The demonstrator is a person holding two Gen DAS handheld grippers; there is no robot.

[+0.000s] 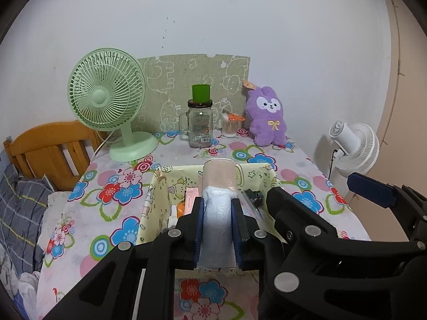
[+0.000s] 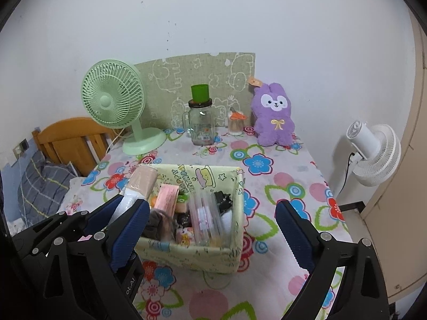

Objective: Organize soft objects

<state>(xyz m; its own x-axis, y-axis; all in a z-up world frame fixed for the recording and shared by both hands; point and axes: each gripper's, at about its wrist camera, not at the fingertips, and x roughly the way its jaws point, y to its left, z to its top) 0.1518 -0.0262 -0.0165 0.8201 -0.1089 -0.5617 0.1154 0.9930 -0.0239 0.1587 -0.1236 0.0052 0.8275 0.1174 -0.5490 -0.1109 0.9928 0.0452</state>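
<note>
the surface [image 2: 293,160] is covered with a white cloth printed with big blue, red and pink flowers, pushed up against a pale wall. along the far edge stand a mint green desk fan [image 1: 106,93] on the left, a glass mug jar [image 1: 198,125] with a dark lid and a green cup [image 1: 200,92] on top of it in the middle, a small clear container of cotton swabs [image 1: 230,126] just right of the jar, and a purple plush bunny [image 2: 273,117] on the far right, upright against the wall. a green cardboard panel [image 1: 192,80] with white cartoon outlines leans on the wall behind the jar.

near the middle sits a pale yellow fabric basket [image 2: 200,253] printed with cartoons, filled with small packets, a pink box, a clear plastic case and something black.

the left gripper [image 1: 217,213] has its fingers narrow, clamped on a soft roll wrapped in clear plastic [image 1: 216,213], white at the near end and pinkish at the far end, held above the basket's left part. the right gripper [image 2: 210,229] has its fingers spread wide with nothing between them but the basket below; the fingers do not touch it.

to the left of the surface is a wooden bed headboard [image 1: 50,146] and grey checked bedding [image 1: 18,208]. to the right, off the surface, a white circulating fan [image 2: 373,154] stands with its cord plugged into the wall, and a beige door or cabinet edge runs down the far right.
</note>
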